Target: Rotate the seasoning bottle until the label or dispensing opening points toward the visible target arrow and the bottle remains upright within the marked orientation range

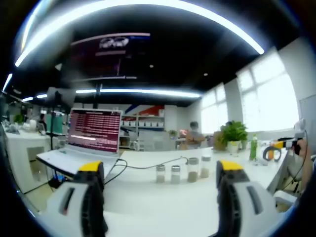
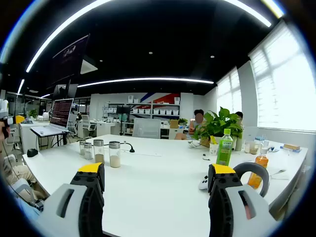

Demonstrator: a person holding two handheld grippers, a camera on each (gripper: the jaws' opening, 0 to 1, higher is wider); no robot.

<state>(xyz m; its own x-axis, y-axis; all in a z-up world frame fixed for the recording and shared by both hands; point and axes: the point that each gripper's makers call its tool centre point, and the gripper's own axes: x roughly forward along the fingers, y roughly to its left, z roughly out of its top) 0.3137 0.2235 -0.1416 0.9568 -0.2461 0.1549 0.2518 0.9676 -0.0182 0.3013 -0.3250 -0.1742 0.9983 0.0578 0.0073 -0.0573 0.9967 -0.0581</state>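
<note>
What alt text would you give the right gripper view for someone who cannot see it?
An open gripper hovers over a white table in an office. Four seasoning bottles stand ahead to the left; a green bottle and a potted plant stand to the right.

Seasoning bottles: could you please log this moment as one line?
left hand-held gripper: open, empty | right hand-held gripper: open, empty | seasoning bottles: upright on white table, untouched

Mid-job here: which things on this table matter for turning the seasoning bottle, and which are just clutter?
For the job:
- four seasoning bottles
- left gripper, open
- right gripper, open
No target arrow can be made out.

Lying about:
- laptop
- black cable
- potted plant
- green bottle
- orange bottle
- white table
</note>
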